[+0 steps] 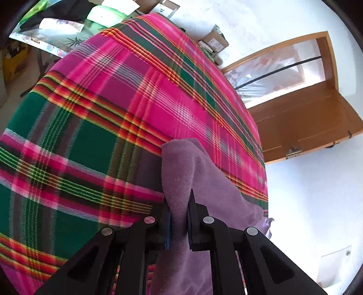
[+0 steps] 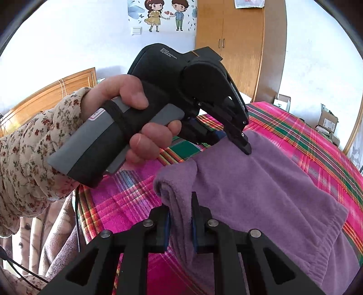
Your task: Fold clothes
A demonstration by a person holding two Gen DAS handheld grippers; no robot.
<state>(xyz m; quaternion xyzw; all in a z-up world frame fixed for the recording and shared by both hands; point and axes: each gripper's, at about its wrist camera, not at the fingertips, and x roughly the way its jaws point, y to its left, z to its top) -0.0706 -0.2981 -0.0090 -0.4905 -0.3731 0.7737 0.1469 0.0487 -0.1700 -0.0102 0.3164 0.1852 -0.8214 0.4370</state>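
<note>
Both claws are clamped nearly shut on the purple fleece garment (image 2: 261, 188), the right gripper (image 2: 180, 217) and left gripper (image 1: 179, 217) each pinching a bunched edge to hold it above the plaid blanket (image 1: 90, 113), probably mid-fold.

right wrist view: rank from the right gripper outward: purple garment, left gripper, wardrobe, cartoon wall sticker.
1. purple garment: clamped in the right gripper, draped over the plaid blanket.
2. left gripper: just beyond, up and centre, pinching the garment's far edge.
3. wardrobe and cartoon wall sticker: both at the back wall, too close to call.
</note>
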